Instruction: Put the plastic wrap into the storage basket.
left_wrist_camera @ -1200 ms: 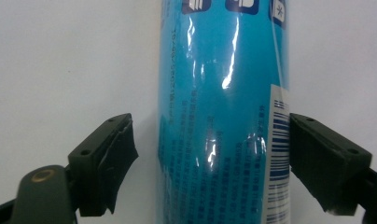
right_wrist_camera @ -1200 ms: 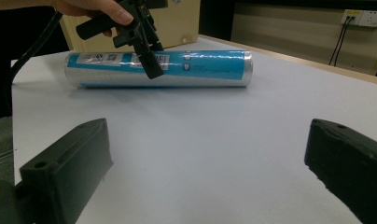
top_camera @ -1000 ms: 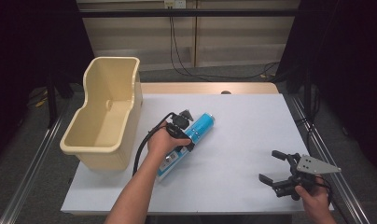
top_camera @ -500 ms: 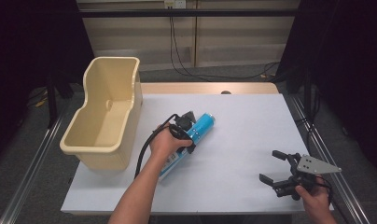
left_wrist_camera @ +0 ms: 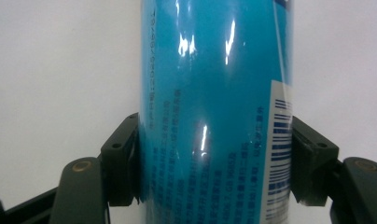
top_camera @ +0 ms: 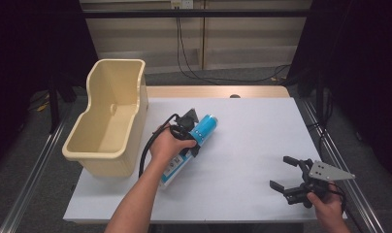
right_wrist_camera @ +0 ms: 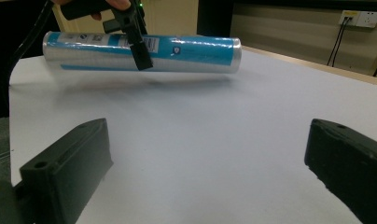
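From the high view, the left gripper [top_camera: 193, 137] is pinching one glossy blue plastic-wrapped cylindrical roll [top_camera: 190, 148] near the table's [top_camera: 252, 141] middle, right of one beige plastic bin [top_camera: 111, 121]. In the left gripper view, both jaws are pressing the roll's [left_wrist_camera: 214, 112] slick film; it may be slipping or tilting. In the right gripper view, the right gripper [right_wrist_camera: 205, 177] is sitting spread, empty.

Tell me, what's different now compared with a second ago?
Very little. The left gripper stays clamped on the blue tube, and hand and tube have edged slightly toward the person; in the right gripper view the tube seems just off the table. The right gripper stays open and idle, and the beige bin hasn't moved.
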{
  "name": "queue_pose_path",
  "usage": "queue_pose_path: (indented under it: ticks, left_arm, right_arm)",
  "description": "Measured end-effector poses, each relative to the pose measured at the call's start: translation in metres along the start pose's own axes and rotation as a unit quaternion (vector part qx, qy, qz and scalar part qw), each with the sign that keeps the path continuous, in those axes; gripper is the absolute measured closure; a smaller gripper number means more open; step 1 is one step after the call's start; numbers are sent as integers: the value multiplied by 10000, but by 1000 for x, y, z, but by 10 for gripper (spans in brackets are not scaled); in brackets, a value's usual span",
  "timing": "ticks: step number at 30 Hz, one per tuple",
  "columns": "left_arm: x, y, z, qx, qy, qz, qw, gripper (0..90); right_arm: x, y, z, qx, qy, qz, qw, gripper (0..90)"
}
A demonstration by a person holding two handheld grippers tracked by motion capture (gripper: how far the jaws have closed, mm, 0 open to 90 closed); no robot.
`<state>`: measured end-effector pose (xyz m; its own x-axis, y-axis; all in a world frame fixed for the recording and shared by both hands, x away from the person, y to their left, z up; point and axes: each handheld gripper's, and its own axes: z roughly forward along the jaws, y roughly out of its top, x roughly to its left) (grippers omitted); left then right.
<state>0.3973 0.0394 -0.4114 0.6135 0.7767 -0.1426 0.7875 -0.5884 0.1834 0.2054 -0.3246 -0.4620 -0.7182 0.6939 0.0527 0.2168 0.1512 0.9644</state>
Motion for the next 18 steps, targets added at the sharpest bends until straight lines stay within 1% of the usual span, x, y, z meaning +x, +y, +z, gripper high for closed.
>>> queue_pose_path:
  ticks: [2,5,7,13,17,18]
  left_arm:
    - [0,0,-7,43,54,-20,10000,321]
    - [2,-1,-17,21,20,-107,9999,321]
    - [3,-2,-24,-25,37,-102,9999,321]
    - [3,-2,-41,-14,70,-159,9998,321]
    - [2,-1,-50,-28,122,-181,9998,321]
    - [2,-1,-50,-28,122,-181,9998,321]
  right_arm:
    - [0,0,0,-4,1,12,10000,0]
    - [0,1,-1,-21,-11,7,10000,0]
    - [0,1,-1,-29,-11,22,10000,0]
    - [1,0,0,-20,15,-3,10000,0]
    - [1,1,1,-28,21,-5,10000,0]
    - [1,1,1,-28,21,-5,10000,0]
